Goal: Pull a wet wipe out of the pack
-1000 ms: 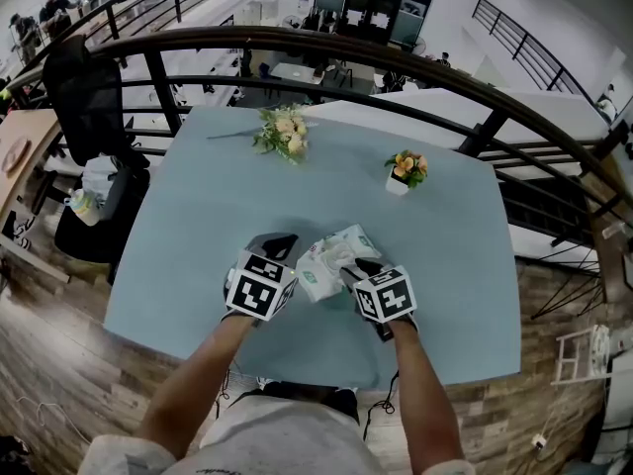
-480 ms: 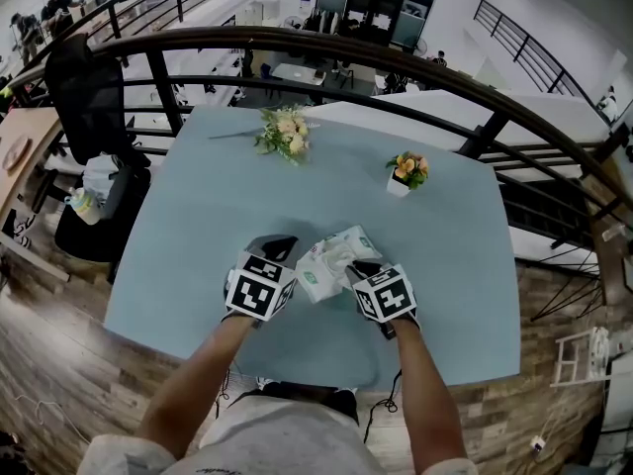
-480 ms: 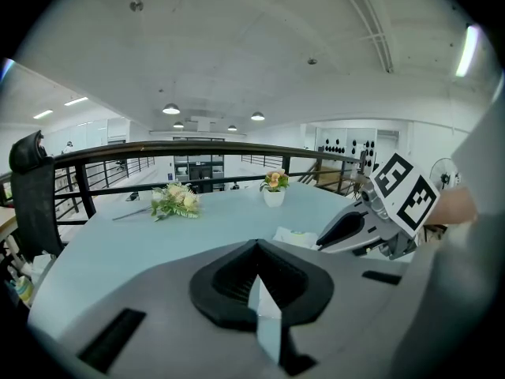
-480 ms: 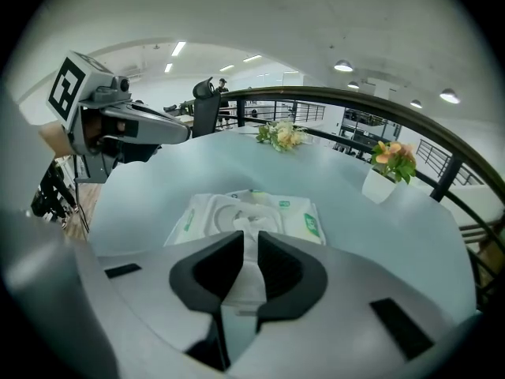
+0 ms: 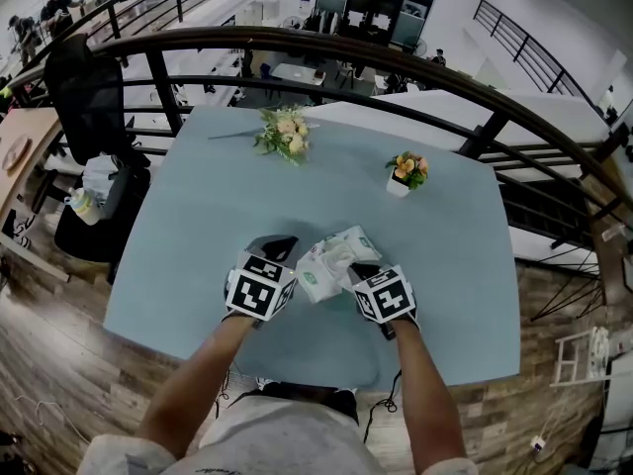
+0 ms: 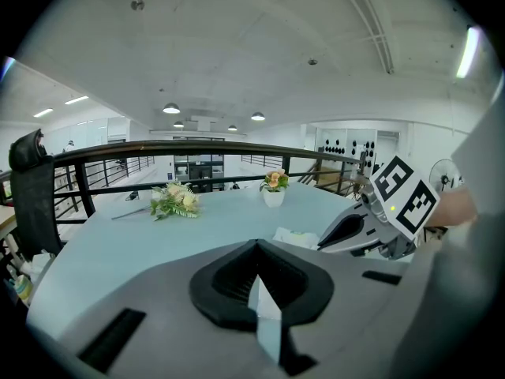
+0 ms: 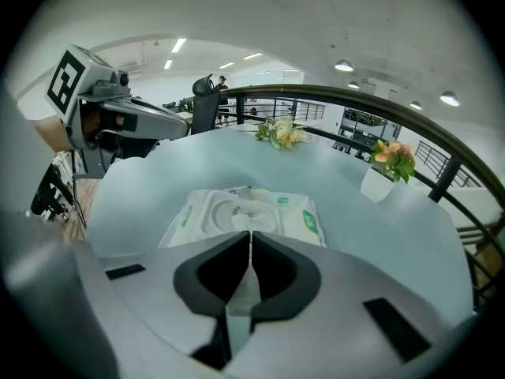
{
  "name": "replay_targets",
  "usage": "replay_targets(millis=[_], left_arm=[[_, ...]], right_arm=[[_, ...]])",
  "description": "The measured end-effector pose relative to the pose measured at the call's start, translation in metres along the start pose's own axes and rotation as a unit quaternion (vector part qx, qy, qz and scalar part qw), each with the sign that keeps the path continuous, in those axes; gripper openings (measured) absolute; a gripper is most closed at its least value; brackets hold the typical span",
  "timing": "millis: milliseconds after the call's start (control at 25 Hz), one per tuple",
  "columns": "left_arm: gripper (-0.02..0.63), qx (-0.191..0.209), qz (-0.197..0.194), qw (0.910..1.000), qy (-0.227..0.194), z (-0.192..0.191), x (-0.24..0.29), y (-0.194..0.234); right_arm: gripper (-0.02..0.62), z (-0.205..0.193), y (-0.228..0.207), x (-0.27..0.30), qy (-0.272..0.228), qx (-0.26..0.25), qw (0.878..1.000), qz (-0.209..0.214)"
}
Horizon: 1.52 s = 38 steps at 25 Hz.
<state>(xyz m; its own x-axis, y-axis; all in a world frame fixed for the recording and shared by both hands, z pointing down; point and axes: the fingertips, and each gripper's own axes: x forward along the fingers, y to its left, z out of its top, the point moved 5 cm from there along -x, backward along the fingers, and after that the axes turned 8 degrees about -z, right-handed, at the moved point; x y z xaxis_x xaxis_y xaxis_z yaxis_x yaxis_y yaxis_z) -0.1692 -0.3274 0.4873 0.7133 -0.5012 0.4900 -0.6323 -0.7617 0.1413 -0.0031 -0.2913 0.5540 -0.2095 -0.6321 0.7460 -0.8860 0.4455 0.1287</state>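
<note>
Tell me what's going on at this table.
Two handheld grippers are working on a pack of wipes lying on the blue table. The right gripper has just been closing its jaws, and they now appear to pinch the tuft of wet wipe sticking up from the pack's opening. The wipe has not been drawn out yet. The left gripper sits beside the pack's left side, jaws together and empty.

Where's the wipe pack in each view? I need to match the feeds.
Head view: wipe pack just below centre.
Left gripper view: wipe pack right of centre, only its edge showing.
Right gripper view: wipe pack centre, straight ahead.
Shared landmark: white pot of orange flowers.
</note>
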Motion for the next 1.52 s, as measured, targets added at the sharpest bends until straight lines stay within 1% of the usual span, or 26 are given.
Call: replay_targets(millis=[80, 520, 1240, 1520], left_arm=[[-0.006, 0.0, 0.0, 1.0, 0.0, 0.0, 0.001, 0.0], [-0.006, 0.003, 0.001, 1.0, 0.001, 0.001, 0.001, -0.001], [-0.006, 0.009, 0.001, 0.9999, -0.006, 0.012, 0.003, -0.011], [-0.006, 0.007, 0.009, 0.9999, -0.012, 0.021, 0.001, -0.015]], right_arm=[[0.006, -0.001, 0.0, 0.001, 0.0, 0.002, 1.0, 0.001], [0.005, 0.0, -0.003, -0.002, -0.01, 0.008, 1.0, 0.001], [0.003, 0.018, -0.008, -0.02, -0.05, 0.016, 0.999, -0.003], [0.003, 0.025, -0.012, -0.028, -0.061, 0.012, 0.998, 0.001]])
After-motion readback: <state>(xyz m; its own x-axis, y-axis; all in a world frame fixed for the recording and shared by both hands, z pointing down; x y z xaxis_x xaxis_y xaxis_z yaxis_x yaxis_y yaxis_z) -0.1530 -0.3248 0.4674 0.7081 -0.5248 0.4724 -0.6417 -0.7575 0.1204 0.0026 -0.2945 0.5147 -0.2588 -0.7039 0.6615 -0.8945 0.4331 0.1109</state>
